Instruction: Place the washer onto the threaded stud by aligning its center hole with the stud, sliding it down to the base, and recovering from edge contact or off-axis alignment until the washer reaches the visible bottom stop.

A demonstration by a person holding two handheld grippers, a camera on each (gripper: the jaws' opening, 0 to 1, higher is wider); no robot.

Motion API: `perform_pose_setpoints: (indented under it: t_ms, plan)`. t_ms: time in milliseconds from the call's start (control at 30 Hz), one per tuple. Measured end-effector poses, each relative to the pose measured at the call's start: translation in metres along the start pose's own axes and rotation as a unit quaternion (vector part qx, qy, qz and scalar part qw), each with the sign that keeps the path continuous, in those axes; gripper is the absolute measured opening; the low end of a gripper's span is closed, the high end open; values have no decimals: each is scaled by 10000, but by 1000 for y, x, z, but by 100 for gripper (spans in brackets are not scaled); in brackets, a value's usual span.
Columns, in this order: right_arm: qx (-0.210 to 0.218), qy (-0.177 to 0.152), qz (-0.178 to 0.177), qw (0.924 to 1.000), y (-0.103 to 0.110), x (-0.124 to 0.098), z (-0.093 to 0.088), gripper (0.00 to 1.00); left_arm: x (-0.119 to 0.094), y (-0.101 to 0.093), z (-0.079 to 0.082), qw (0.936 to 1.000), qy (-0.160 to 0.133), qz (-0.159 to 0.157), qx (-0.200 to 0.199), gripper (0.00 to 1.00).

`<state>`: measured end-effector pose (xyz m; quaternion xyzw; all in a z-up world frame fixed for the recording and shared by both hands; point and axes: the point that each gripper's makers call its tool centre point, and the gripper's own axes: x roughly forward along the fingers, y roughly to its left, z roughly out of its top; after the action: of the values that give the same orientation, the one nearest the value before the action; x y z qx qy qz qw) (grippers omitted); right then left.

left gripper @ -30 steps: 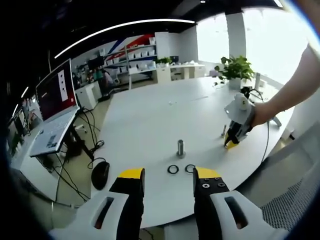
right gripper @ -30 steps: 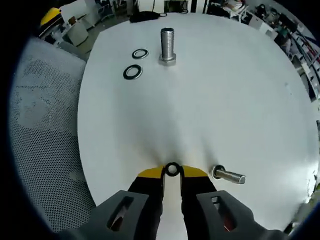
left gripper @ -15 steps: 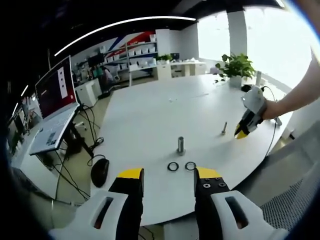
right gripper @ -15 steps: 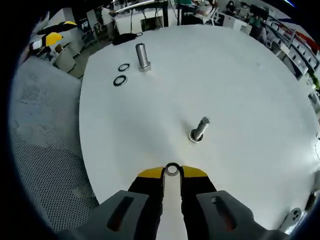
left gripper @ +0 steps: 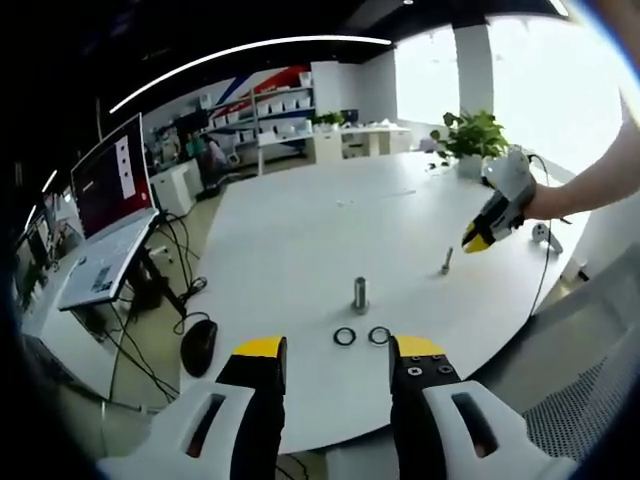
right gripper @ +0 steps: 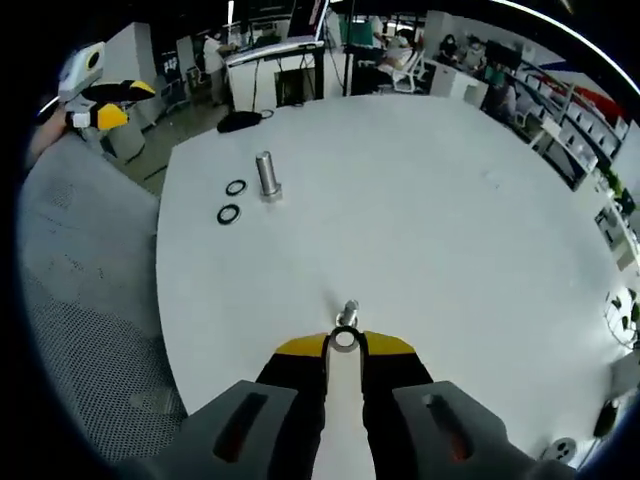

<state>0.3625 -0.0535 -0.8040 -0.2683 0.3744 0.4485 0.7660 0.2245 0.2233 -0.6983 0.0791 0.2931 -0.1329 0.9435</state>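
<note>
The right gripper [right gripper: 344,345] was closed on the washer [right gripper: 344,340], pinched edge-on between its yellow tips, and the slim threaded stud [right gripper: 348,312] stood just beyond those tips, its top nearly in line with the washer's hole. Seen from the left gripper view, that stud [left gripper: 446,261] rose upright from the tabletop [left gripper: 300,240] with the right gripper [left gripper: 482,236] hovering above and a little to the far side of it, so the coming move looked to be a short descent along the stud's vertical axis. The left gripper [left gripper: 328,352] hung open and empty, well back from the stud. Nearer to it stood a thicker bolt [left gripper: 360,295] with two spare washers [left gripper: 361,336] beside it. The round white tabletop sat in an open office, with a laptop [left gripper: 105,225] far left of the stud.
</note>
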Motion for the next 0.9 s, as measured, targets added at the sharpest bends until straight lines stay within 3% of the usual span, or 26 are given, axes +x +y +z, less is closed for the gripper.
perform_pose_setpoints:
  t_ms: [233,900]
  plan:
    - [-245,0,14,9997,-3,7,12,14,0,1,-1,10000,25,22,42,39]
    - [-327,238,95,9991,-5,21,7,14,-1,2,0,10000,14,79,59,38]
